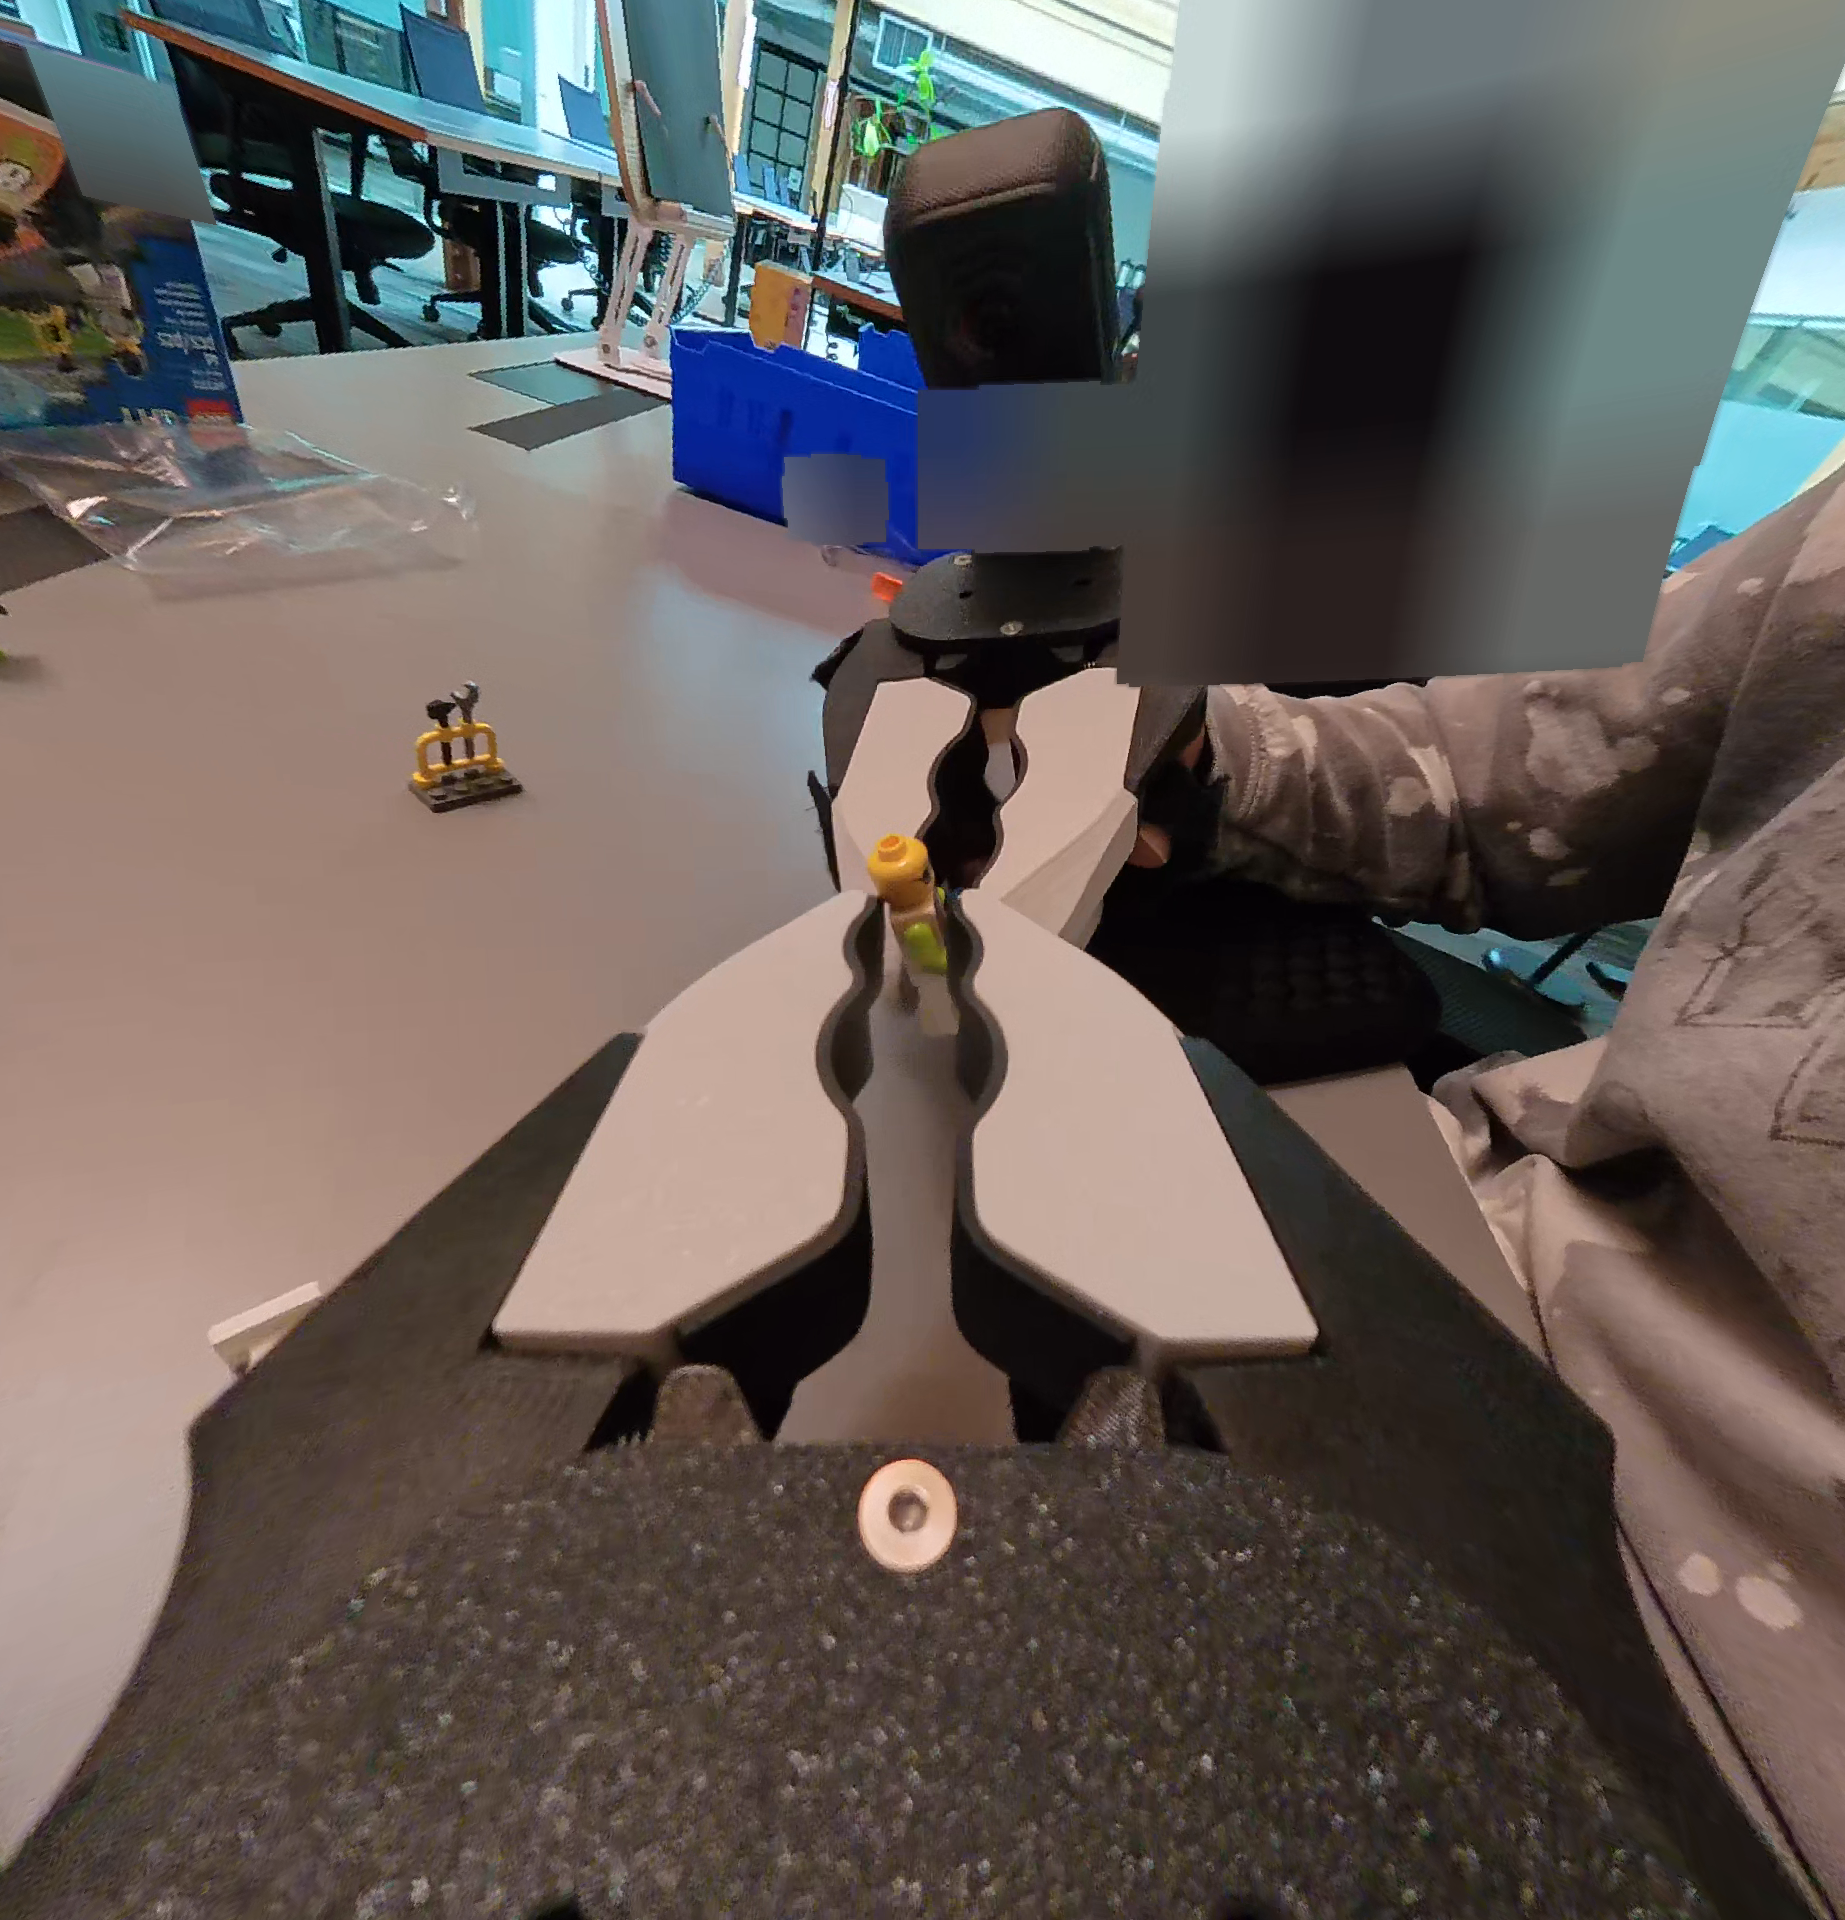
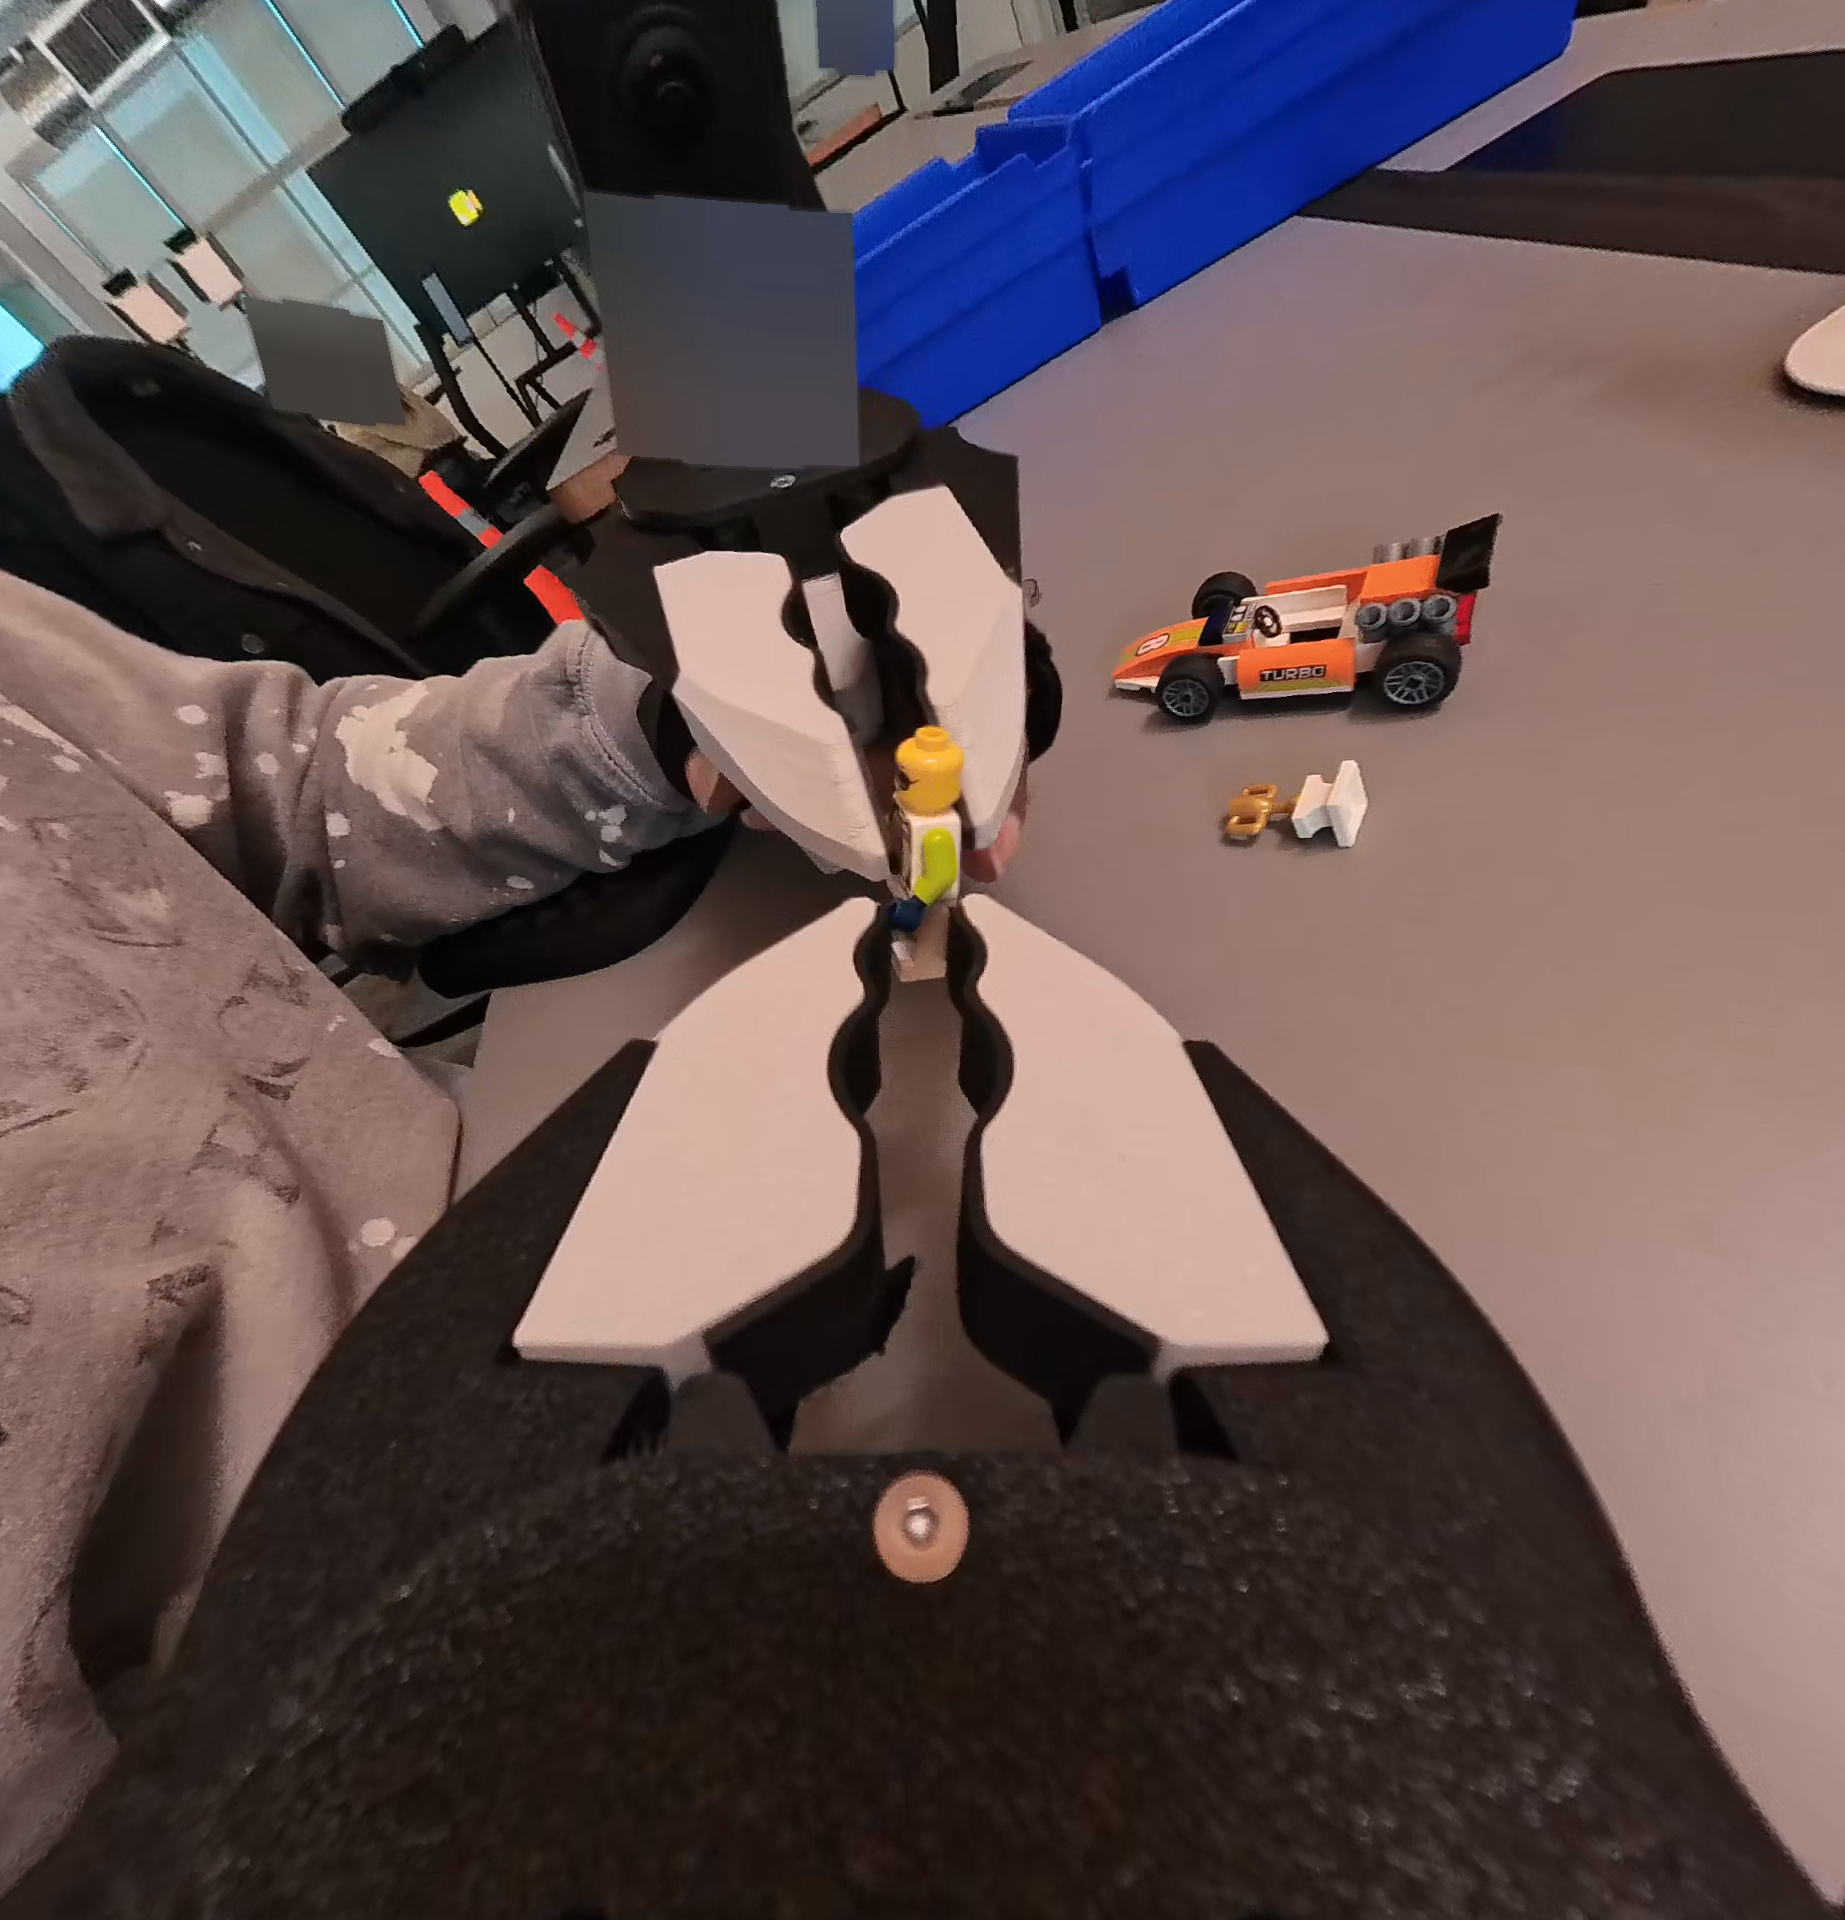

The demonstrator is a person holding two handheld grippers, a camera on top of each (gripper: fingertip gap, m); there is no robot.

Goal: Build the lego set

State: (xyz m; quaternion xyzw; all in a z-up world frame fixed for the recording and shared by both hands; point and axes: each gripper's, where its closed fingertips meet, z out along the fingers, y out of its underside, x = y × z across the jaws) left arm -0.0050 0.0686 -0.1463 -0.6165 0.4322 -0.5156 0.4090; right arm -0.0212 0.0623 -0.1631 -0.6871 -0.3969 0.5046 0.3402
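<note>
Both grippers meet tip to tip over a grey table (image 2: 1520,1039), with a small toy figure (image 1: 913,914) between them. In the left wrist view, the left gripper (image 1: 910,920) fills the lower half of the frame, its two white fingers (image 1: 710,1153) drawn close together and pinching the figure near their tips; the figure stands upright at the centre, with a yellow head, white body and lime-green arm. Opposite it, in the upper middle, the right gripper (image 1: 954,868) points back toward the camera, its tips also narrowed beside the figure. In the right wrist view, the right gripper's tips close around the figure's lower part, at the legs, while the left gripper sits around its body just below the head; whether each one truly presses the figure cannot be told for sure. A person's grey speckled sleeve (image 2: 461,758) reaches in from the left. At the right of that frame, an orange racing car (image 2: 1302,634) stands on the table, with a small gold trophy (image 2: 1256,810) and a white piece (image 2: 1328,805) just below it. In the left wrist view, a small yellow barrier on a dark plate (image 1: 463,753) stands at mid left, a clear plastic bag (image 1: 222,499) lies at upper left beside the set's box (image 1: 87,291), and a blue bin (image 1: 783,426) sits in the upper middle.
</note>
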